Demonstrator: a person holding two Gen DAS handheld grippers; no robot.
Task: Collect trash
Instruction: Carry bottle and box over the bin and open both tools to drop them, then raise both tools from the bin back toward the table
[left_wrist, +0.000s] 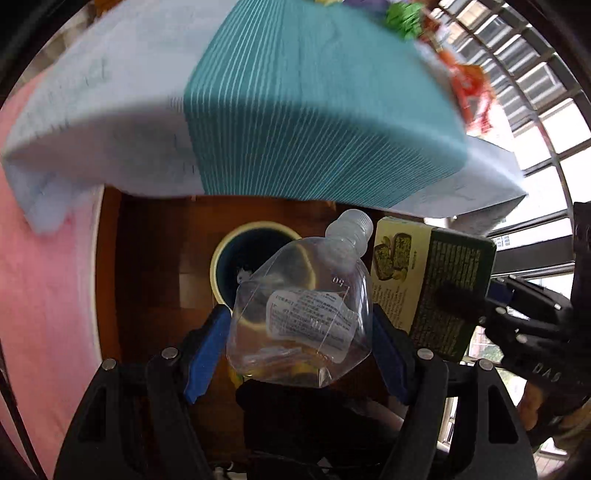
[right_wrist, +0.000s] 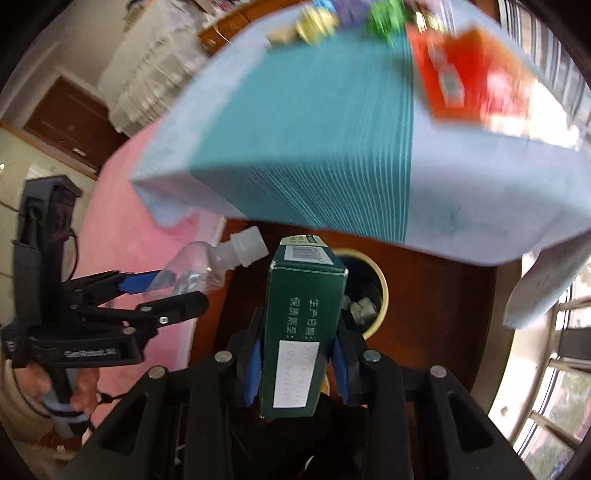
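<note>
My left gripper (left_wrist: 301, 325) is shut on a clear plastic bottle (left_wrist: 306, 314) with a white cap, held above a cream-rimmed dark bin (left_wrist: 221, 258) on the wooden floor. My right gripper (right_wrist: 299, 358) is shut on a dark green carton (right_wrist: 303, 325), held above the same bin (right_wrist: 380, 291), which has scraps inside. The carton also shows at the right of the left wrist view (left_wrist: 439, 284), and the bottle at the left of the right wrist view (right_wrist: 207, 262). Both items hang side by side over the bin.
A table with a blue and teal striped cloth (left_wrist: 314, 110) stands just beyond the bin, its edge overhanging. A red packet (right_wrist: 469, 74) and small colourful wrappers (right_wrist: 384, 14) lie on it. A pink sheet (left_wrist: 44, 277) is left, window bars (left_wrist: 535, 92) right.
</note>
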